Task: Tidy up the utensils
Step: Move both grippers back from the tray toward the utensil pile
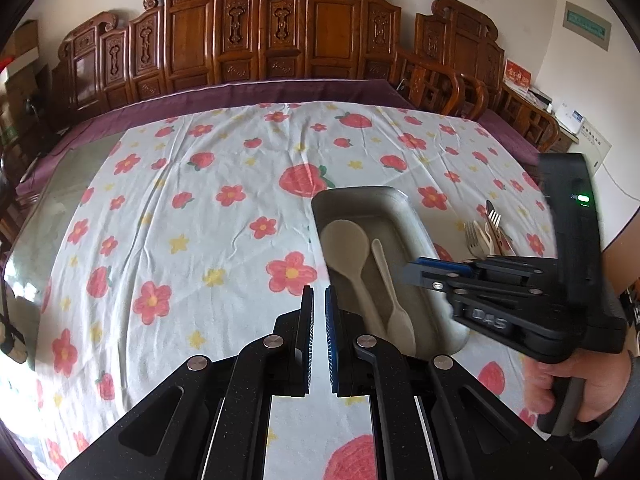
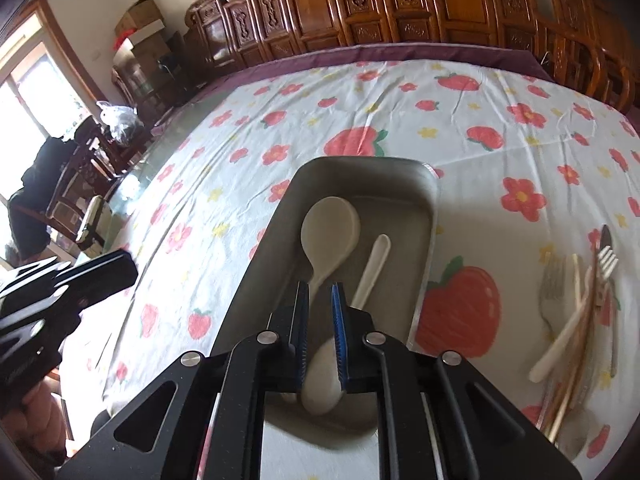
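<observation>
Right gripper [image 2: 320, 304] is hovering over the metal tray [image 2: 430, 200], fingers slightly parted and gripping nothing; the big spoon [image 2: 330, 226] and small spoon [image 2: 374, 268] are lying inside. Left gripper [image 1: 319, 308] is idling beside the tray, fingers nearly closed, empty. Remaining cutlery pile [image 2: 576, 312] is sitting on the tabletop to the right; next pick is probably wanting a single handle, approached crosswise.

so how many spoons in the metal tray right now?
2. A large cream rice spoon lies on the left of the grey metal tray; a slimmer cream spoon lies right of it, its bowl partly behind the right gripper.
</observation>
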Action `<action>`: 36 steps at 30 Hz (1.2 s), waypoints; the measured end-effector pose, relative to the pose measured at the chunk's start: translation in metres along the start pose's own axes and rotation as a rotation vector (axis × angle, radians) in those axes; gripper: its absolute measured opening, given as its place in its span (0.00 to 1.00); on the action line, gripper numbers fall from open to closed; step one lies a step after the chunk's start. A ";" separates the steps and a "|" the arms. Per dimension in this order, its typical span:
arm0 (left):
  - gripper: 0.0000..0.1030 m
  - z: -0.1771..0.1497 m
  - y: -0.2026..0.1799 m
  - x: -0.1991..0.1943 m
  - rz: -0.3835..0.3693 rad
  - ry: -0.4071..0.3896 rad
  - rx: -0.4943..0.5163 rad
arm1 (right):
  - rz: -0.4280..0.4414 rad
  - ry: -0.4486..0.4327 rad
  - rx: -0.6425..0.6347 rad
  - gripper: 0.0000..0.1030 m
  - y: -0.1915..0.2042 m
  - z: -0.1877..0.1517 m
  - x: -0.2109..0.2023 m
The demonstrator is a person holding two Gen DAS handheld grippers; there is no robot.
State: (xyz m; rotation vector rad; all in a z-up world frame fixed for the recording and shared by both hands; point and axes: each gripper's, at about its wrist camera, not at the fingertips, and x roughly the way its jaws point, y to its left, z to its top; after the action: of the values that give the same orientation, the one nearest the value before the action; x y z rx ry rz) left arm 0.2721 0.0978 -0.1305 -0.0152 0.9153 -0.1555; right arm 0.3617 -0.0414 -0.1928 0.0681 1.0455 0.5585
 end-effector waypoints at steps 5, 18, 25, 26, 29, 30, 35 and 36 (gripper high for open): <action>0.14 0.000 -0.014 -0.006 -0.019 -0.015 0.010 | -0.019 -0.047 -0.026 0.14 -0.016 -0.017 -0.047; 0.37 -0.002 -0.074 -0.001 -0.099 -0.020 0.066 | -0.217 -0.040 -0.007 0.14 -0.109 -0.074 -0.116; 0.40 -0.011 -0.109 0.008 -0.133 0.003 0.116 | -0.223 0.007 0.035 0.14 -0.128 -0.092 -0.099; 0.41 -0.013 -0.113 0.009 -0.136 0.006 0.121 | -0.224 0.010 0.039 0.14 -0.129 -0.093 -0.097; 0.41 -0.020 -0.129 0.018 -0.155 0.030 0.133 | -0.223 0.013 0.049 0.14 -0.132 -0.095 -0.095; 0.41 -0.022 -0.134 0.021 -0.160 0.035 0.141 | -0.224 0.012 0.053 0.14 -0.135 -0.096 -0.096; 0.41 -0.030 -0.163 0.038 -0.192 0.064 0.179 | -0.224 0.003 0.070 0.14 -0.144 -0.104 -0.108; 0.41 -0.031 -0.167 0.041 -0.197 0.068 0.184 | -0.221 0.003 0.075 0.14 -0.147 -0.107 -0.111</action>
State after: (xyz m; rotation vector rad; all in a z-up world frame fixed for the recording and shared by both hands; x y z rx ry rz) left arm 0.2510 -0.0715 -0.1683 0.0710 0.9638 -0.4254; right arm 0.2898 -0.2414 -0.2045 0.0170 1.0607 0.3193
